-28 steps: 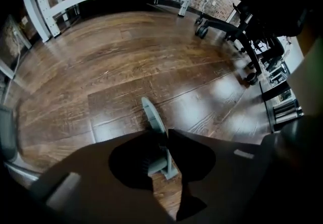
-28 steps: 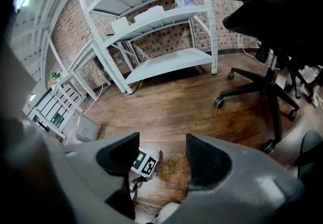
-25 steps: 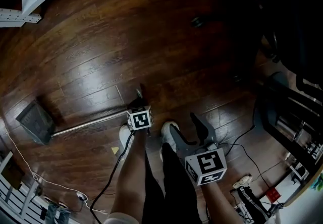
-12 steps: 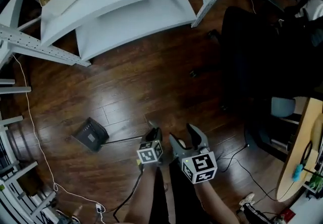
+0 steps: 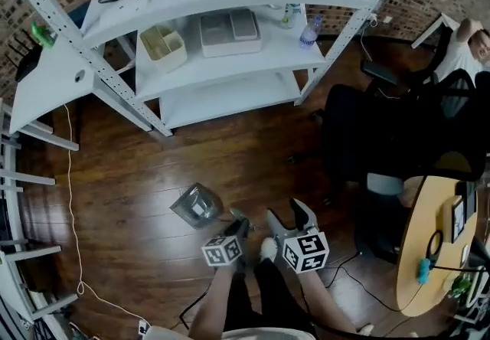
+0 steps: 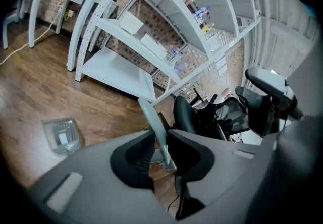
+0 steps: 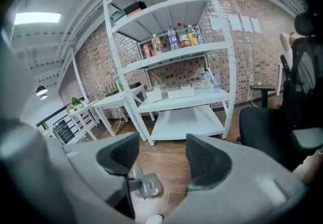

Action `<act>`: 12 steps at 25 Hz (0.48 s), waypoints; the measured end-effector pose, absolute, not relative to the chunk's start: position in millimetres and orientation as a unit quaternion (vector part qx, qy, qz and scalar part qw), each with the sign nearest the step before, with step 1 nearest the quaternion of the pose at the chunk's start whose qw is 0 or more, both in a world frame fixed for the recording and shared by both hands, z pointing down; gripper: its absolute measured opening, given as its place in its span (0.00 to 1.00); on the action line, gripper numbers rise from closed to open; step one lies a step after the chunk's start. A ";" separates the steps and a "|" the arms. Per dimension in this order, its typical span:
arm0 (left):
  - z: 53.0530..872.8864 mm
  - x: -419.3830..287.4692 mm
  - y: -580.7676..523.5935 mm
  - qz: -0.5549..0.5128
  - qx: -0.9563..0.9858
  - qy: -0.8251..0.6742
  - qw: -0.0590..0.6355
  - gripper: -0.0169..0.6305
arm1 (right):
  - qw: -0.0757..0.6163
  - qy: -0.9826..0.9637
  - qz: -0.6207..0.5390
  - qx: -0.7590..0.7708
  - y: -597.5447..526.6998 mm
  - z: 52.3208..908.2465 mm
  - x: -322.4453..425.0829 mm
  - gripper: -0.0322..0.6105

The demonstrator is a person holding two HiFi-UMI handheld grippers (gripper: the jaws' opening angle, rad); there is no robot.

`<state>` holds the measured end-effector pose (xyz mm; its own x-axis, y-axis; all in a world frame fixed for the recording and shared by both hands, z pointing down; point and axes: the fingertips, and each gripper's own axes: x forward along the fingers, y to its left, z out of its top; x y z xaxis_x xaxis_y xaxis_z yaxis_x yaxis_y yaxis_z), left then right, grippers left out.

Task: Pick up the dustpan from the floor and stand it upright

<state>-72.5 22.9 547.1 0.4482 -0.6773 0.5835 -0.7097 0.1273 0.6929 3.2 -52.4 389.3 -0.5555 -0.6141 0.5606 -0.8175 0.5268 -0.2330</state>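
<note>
The dustpan's grey pan point(image 5: 197, 205) sits low by the dark wood floor, just left of my feet. Its thin pale handle point(image 6: 154, 126) rises steeply from it into my left gripper point(image 5: 236, 225), which is shut on the handle near its top end. In the left gripper view the handle runs up between the two dark pads of the left gripper point(image 6: 160, 147), and the pan point(image 6: 63, 137) shows down at the left. My right gripper point(image 5: 287, 217) hovers beside the left one, jaws apart, holding nothing. The right gripper view looks past the right gripper point(image 7: 162, 157) at the pan point(image 7: 146, 185) below.
A white shelving unit point(image 5: 230, 63) with bottles and trays stands ahead. A black office chair point(image 5: 360, 139) is at the right, a round wooden table point(image 5: 429, 254) beyond it. A white cable point(image 5: 73, 201) trails along the floor at the left. A person point(image 5: 467, 47) sits at the far right.
Both grippers have risen a long way. The handle went from lying flat on the floor to steeply raised, and the pan slid in toward my feet. The head view has tilted up to the shelves.
</note>
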 end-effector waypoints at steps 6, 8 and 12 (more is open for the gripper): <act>528.8 -148.9 81.5 0.007 0.637 -0.559 0.530 0.19 | 0.223 -0.860 0.211 0.407 -20.8 345.1 -9.3 0.48; 524.6 -179.0 80.1 -0.003 0.627 -0.580 0.521 0.20 | 0.214 -0.865 0.204 0.406 -20.7 329.7 -20.1 0.48; 526.6 -218.6 96.4 -0.005 0.604 -0.606 0.519 0.26 | 0.202 -0.873 0.205 0.394 6.1 315.7 -44.5 0.48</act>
<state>-218.6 96.4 526.6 0.2664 -0.7359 0.6225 -0.7262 0.2714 0.6316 -44.5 6.1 315.7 -0.6080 -0.6043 0.5150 -0.7704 0.6058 -0.1987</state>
